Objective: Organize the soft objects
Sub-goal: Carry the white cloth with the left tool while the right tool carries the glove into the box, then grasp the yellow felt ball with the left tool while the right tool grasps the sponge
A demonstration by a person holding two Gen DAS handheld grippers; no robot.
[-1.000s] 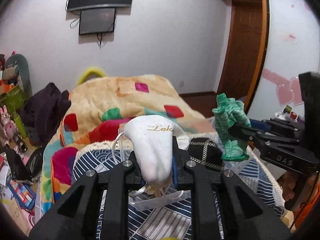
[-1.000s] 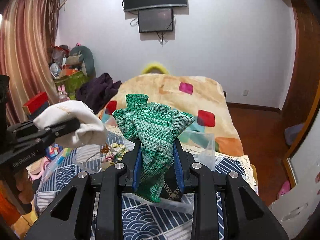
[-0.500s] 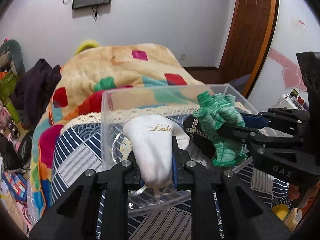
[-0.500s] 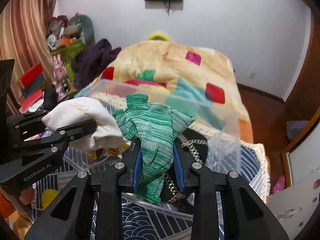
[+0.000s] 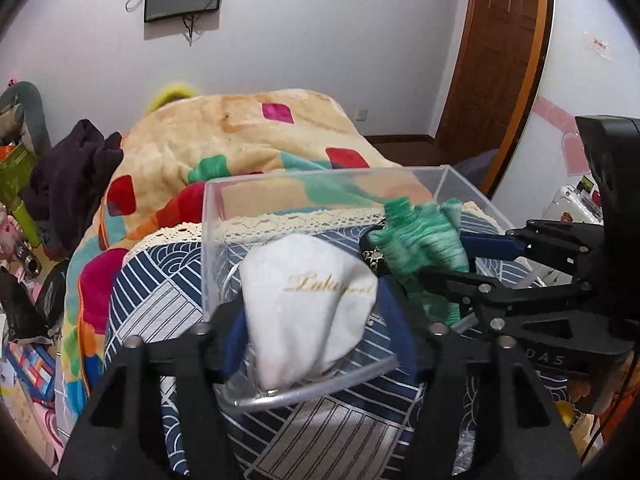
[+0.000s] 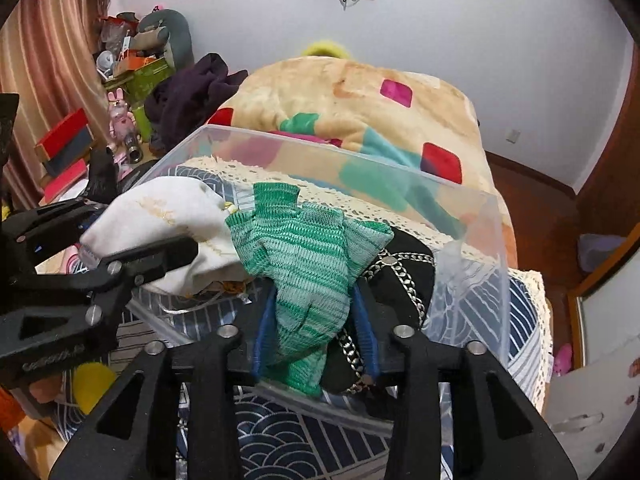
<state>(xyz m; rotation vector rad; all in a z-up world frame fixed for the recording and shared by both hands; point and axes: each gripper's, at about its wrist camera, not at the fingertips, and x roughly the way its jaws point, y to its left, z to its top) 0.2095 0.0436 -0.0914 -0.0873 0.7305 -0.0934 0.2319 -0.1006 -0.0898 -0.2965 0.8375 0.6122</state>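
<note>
A clear plastic box (image 5: 280,196) (image 6: 472,240) stands on a blue patterned cloth on the bed. My left gripper (image 5: 310,340) has spread its jaws wide; a white pouch with gold lettering (image 5: 308,304) (image 6: 168,224) rests between them inside the box's near edge. My right gripper (image 6: 314,332) has also widened its jaws around a green knit glove (image 6: 308,272) (image 5: 420,248), which sits over a black bag with a chain (image 6: 400,276) in the box. Both items are loose between the pads.
A colourful patched blanket (image 5: 240,140) covers the bed behind the box. Dark clothing (image 6: 188,96) and clutter (image 6: 120,80) lie at the left. A wooden door (image 5: 496,56) is at the right. A yellow object (image 6: 94,386) lies on the cloth near the left gripper.
Both grippers came down into the clear box with their items and spread their jaws. The pouch and glove now sit loose instead of pinched.
</note>
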